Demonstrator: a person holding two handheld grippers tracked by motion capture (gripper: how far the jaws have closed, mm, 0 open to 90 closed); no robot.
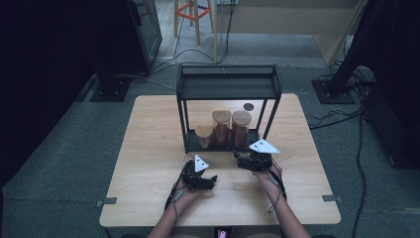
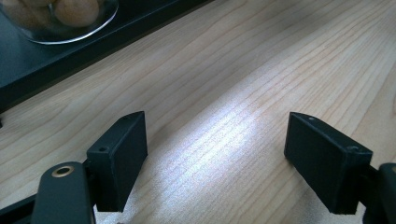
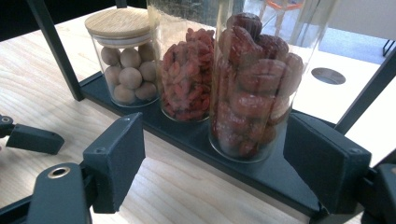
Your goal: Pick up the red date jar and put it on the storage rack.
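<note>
Your right gripper [image 3: 215, 158] stands with jaws wide apart, just in front of the date jar [image 3: 250, 84] on the rack's [image 3: 261, 175] bottom shelf. The berry jar [image 3: 187, 70] stands beside it, then the short lidded jar [image 3: 125, 60]. Your left gripper [image 2: 215, 158], jaws also spread, holds nothing over bare table [image 2: 261, 70].

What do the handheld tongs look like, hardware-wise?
Both the left tongs and the right tongs are black, each topped with a grey three-cornered plate. Each has flat rectangular black jaws with small screw holes, a brass-ringed hole at the base, and a dark cable trailing along bare forearms.
</note>
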